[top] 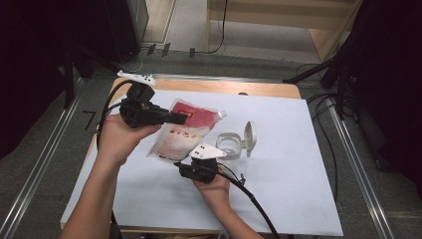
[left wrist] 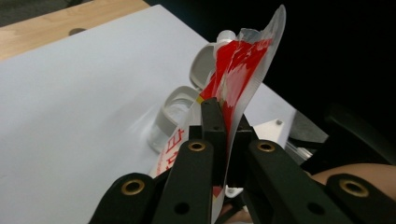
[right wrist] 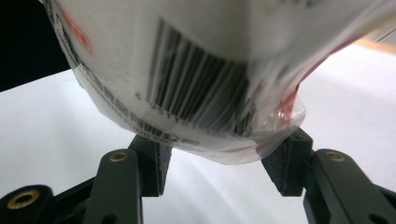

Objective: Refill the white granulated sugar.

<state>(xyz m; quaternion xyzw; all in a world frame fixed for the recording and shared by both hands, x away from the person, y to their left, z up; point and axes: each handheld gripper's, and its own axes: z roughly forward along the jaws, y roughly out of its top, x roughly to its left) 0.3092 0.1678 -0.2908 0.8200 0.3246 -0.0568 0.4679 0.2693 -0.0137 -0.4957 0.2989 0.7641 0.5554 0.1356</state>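
Observation:
A red and white spouted pouch (top: 180,133) (left wrist: 243,60) hangs tilted above the white table cover, and my left gripper (top: 183,118) (left wrist: 226,126) is shut on its upper edge. Its barcoded bottom (right wrist: 187,70) bulges just over my right gripper (top: 195,158) (right wrist: 219,170). That gripper's jaws stand apart under the pouch's lower end, and their inner pad faces (right wrist: 159,168) are bare. A clear plastic jar (top: 229,144) (left wrist: 175,112) with its flip lid (top: 249,138) (left wrist: 203,60) swung up stands on the table just right of the pouch.
The white sheet (top: 298,189) covers a wooden table whose bare edge shows at the back. A small white object (top: 137,77) lies at the back left corner. Cables trail from both grippers; dark stands flank the table.

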